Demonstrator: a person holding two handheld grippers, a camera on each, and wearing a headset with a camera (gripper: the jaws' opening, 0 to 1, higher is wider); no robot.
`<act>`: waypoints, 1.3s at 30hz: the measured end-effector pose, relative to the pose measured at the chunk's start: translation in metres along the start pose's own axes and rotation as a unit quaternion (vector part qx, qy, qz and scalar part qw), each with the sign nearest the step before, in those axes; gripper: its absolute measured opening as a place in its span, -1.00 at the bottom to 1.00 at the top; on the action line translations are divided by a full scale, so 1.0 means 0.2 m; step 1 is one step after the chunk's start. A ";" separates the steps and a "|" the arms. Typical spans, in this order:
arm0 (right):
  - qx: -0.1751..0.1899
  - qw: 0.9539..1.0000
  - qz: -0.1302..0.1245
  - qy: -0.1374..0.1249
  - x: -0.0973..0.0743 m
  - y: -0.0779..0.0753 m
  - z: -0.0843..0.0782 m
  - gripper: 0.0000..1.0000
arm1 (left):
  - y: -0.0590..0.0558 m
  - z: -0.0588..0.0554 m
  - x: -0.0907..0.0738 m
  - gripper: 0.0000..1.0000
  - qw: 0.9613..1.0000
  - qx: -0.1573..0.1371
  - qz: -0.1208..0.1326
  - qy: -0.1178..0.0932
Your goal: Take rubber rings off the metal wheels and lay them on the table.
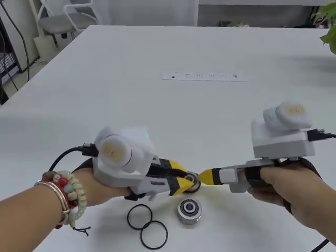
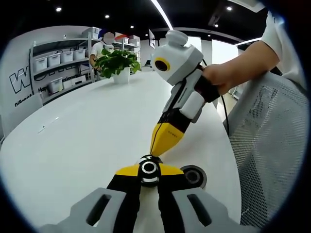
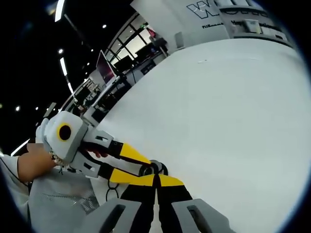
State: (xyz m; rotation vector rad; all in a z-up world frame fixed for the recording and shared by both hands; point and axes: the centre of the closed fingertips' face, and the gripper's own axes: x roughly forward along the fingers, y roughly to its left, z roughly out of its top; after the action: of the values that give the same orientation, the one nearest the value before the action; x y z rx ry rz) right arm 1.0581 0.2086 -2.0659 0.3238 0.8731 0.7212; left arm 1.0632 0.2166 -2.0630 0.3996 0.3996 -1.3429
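My left gripper (image 1: 187, 181) is shut on a small metal wheel (image 1: 193, 180), held just above the white table (image 1: 173, 121). In the left gripper view the wheel (image 2: 149, 167) sits between the yellow jaws, its black rubber ring still round it. My right gripper (image 1: 201, 177) comes in from the right, its yellow tips closed at the wheel's rim on the rubber ring (image 2: 150, 158). A second wheel (image 1: 189, 209) lies on the table below them. Two loose black rubber rings (image 1: 139, 216) (image 1: 154, 234) lie to its left.
A flat white power strip (image 1: 203, 76) lies further back on the table. An office chair (image 1: 68, 18) stands past the far left corner and a plant (image 1: 331, 26) at the right edge. A mesh chair back (image 2: 272, 145) is close beside the table.
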 end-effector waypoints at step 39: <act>-0.070 0.998 -0.002 0.006 0.00 0.02 0.02 -1.00 | -0.01 0.00 0.00 -0.84 1.000 0.005 0.001 0.000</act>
State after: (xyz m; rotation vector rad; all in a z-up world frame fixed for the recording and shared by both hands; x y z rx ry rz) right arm 1.0588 0.2125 -2.0622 0.1926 0.8304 0.7770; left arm 1.0618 0.2159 -2.0631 0.4084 0.3933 -1.3440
